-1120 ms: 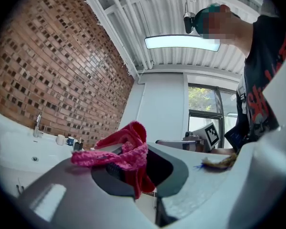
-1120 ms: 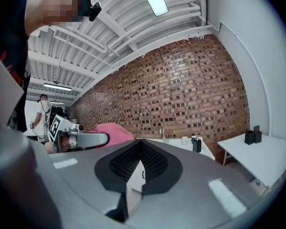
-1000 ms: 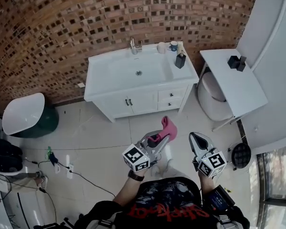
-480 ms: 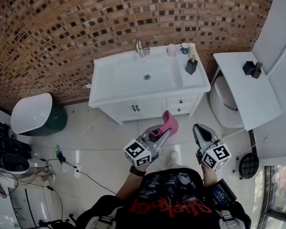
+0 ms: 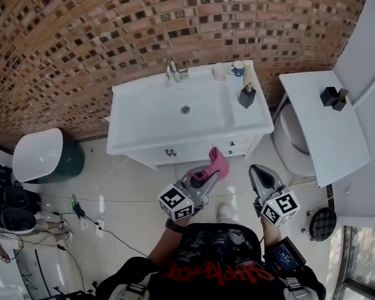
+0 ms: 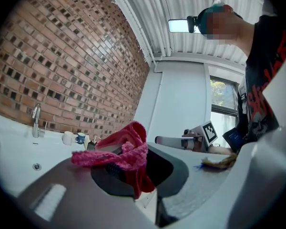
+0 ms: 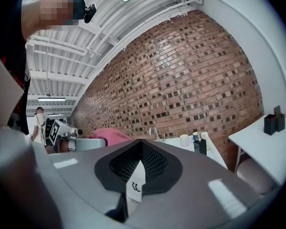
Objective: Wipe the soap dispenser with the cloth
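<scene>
**Asker:** How did the person hold the arms, facing that brick wall (image 5: 81, 36)?

**Observer:** Both arms reached forward from the chest and the grippers pointed level. They aimed toward the white vanity (image 5: 131, 136) against the wall, well apart from it across the tiled floor (image 5: 131, 186).

**Asker:** And the grippers themselves?

**Observer:** They sat side by side. The left gripper (image 5: 210, 171) had its jaws clamped on the pink cloth (image 5: 215, 162), which bunched above the tips and hung down between them. The right gripper (image 5: 257, 169) had its jaws pressed together with nothing between them.

**Asker:** Where was the soap dispenser?

**Observer:** The dark soap dispenser (image 5: 247, 96) stood upright on the vanity's right end, just right of the basin and far from both grippers. Beyond it, by the wall, sat a white cup (image 5: 219, 72) and a blue-and-white mug (image 5: 238, 68).

**Asker:** What could not be made out?

**Observer:** The hands were hidden under the marker cubes, and the person's torso covered most of the right forearm. In both gripper views the broad jaw bodies blocked the vanity's front. There the dispenser showed only as a small dark shape, its pump too small to make out.
</scene>
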Demonstrator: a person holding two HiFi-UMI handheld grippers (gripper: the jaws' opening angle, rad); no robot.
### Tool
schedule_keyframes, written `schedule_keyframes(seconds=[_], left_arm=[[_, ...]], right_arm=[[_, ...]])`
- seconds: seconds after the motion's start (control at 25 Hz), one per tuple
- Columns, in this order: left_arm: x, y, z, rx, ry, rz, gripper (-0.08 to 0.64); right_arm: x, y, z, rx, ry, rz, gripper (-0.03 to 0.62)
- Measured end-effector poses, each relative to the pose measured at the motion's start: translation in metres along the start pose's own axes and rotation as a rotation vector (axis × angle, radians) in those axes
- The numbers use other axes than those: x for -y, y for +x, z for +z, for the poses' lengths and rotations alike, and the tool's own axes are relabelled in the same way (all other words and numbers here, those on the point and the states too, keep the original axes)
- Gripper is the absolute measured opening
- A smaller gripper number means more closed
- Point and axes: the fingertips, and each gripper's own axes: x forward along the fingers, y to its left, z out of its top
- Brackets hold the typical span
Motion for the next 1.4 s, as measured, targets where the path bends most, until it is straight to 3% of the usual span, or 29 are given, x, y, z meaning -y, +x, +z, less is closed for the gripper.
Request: schedule_keyframes(seconds=[0.2,0.56,0.8,1.08,1.4], left_arm=[[-0.064,0.034,-0.002,-0.015,-0.038,-0.037,0.041],[-0.193,0.069,0.064,0.066,0.003,-0.107,0.041],[-0.239,0.088,0.081,0.073,0.0,-0.128,0.04],[-0.286,0.12,0.097,0.056,-0.001,-0.086,0.041],[-0.315,0.169,0.105,0.002,0.023,0.061,0.041]], right_arm=[[0.045,0.045,-0.003,-0.036,0.022,-0.05,0.0],[0.093,0.165,0.05,-0.047,-0.085,-0.098,0.0],[0.124,0.198,0.054,-0.095,-0.083,-0.148,0.0],[0.174,0.241,0.068,-0.116,-0.104,-0.134,0.0],[0.258,0.261,0.073,-0.152,-0.141,-0.098,0.0]])
